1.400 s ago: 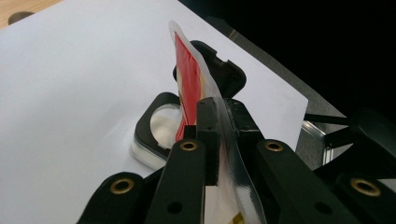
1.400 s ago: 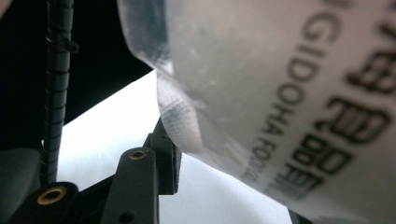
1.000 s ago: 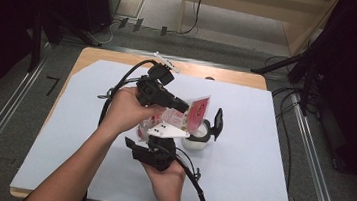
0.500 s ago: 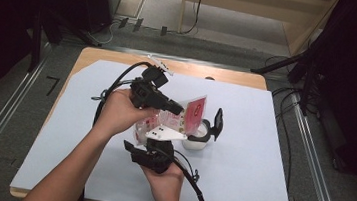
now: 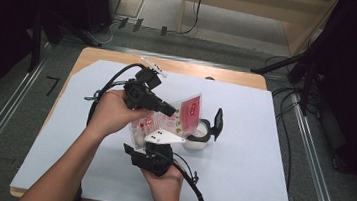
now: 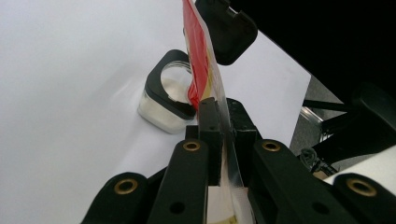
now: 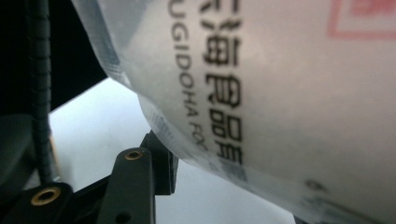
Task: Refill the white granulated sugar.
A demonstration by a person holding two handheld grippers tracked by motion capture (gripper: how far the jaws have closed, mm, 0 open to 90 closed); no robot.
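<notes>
Covering the table (image 5: pixel 257 189), a white sheet carries my work: the pouch (image 5: pixel 185 114) hangs tilted over the open jar (image 5: pixel 198 135) at centre.

My left gripper (image 5: pixel 170 110) comes from nine o'clock with jaws clamped on the pouch's edge; my right gripper (image 5: pixel 159 141), from six o'clock, is half open with its jaws closing around the pouch, though I cannot tell if the pads press it.

Food pouch held over an open jar, near the middle of the white table cover

The pouch (image 5: pixel 185 116) is a flat plastic packet, red and white with clear edges and black print; it stands on edge, tilted, its red upper corner above the jar's mouth, lifted off the cover; the jar (image 5: pixel 197 135) is a small clear square-sided container with white contents and a black rim; it stands upright on the cover, its hinged black lid (image 5: pixel 217 124) flipped open toward the right edge.
</notes>
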